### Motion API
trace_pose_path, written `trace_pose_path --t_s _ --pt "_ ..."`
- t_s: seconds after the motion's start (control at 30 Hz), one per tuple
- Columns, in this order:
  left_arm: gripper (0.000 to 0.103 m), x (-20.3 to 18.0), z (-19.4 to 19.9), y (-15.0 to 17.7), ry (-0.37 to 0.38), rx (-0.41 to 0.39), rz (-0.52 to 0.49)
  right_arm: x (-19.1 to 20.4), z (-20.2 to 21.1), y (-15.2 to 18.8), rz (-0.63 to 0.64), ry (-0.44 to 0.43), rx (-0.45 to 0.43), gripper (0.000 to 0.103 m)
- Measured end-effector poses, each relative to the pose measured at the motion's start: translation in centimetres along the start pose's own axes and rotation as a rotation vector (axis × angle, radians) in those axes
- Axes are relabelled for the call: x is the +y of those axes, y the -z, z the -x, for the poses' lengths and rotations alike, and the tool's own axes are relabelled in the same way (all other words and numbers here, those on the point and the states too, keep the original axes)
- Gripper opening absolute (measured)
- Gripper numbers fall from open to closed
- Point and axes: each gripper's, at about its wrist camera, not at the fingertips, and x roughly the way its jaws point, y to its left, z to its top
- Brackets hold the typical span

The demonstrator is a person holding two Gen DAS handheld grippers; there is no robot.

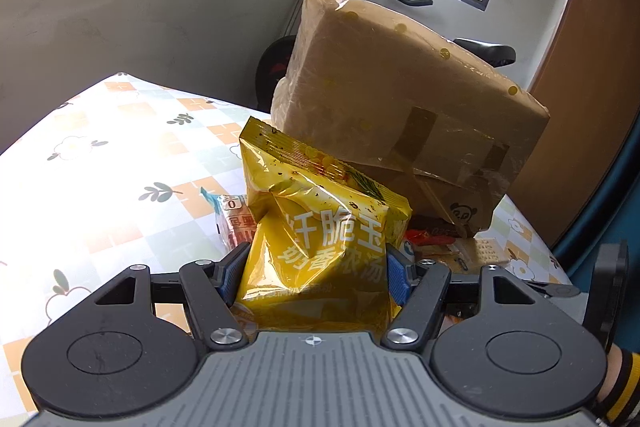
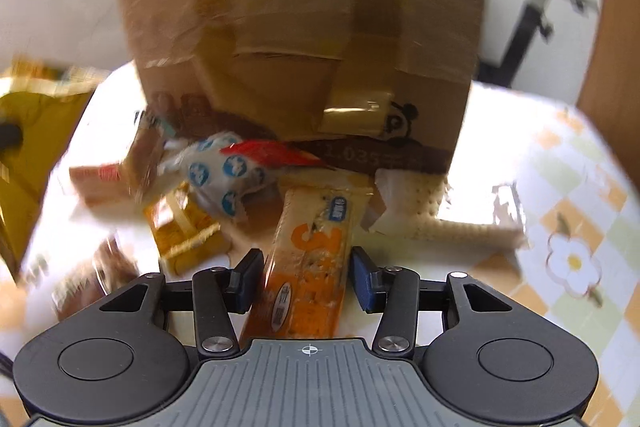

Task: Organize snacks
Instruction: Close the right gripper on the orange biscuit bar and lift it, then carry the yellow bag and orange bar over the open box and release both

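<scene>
Our left tool (image 1: 316, 277) pinches the yellow bag (image 1: 320, 239), light and crinkly, mid-body above the desk (image 1: 100, 167); right tool (image 2: 306, 277), narrowly apart, straddles the stiff bar (image 2: 308, 267) near the box (image 2: 304, 39).

Left tool (image 1: 316, 271): black linkage arms, silver screws, blue ribbed pads, grey ridged housing with a crosshair mark; right tool (image 2: 306, 277) looks alike; a black-and-yellow striped cuff (image 1: 624, 383) shows at the wrist.
</scene>
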Motion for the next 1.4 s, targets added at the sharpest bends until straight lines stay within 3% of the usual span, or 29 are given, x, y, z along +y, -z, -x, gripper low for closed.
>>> trace_pose_path --t_s 0.47,0.6,0.77,1.1,1.23,1.4 --pt "0.07 -0.6 -0.4 0.0 -0.009 0.018 -0.018 -0.2 0.6 0.5 -0.018 -0.029 -0.03 0.039" --pt "0.07 -0.4 0.1 -0.2 -0.002 0.003 -0.024 -0.6 1.1 0.3 -0.033 -0.064 -0.01 0.034" --pt "0.07 -0.4 1.0 -1.2 0.005 -0.041 -0.05 -2.2 3.8 -0.1 -0.1 -0.085 -0.05 0.033" --pt "0.07 -2.4 4.1 -7.3 0.11 -0.207 -0.123 -4.2 11.7 -4.5 -0.154 -0.14 -0.296 0.033" --pt "0.07 -3.9 4.4 -11.1 0.151 -0.29 -0.18 -5.4 13.1 -8.2 -0.249 -0.206 -0.389 0.033" --pt "0.07 -6.0 2.9 -16.2 0.167 -0.364 -0.237 -6.8 13.2 -13.9 -0.255 -0.197 -0.478 0.033"
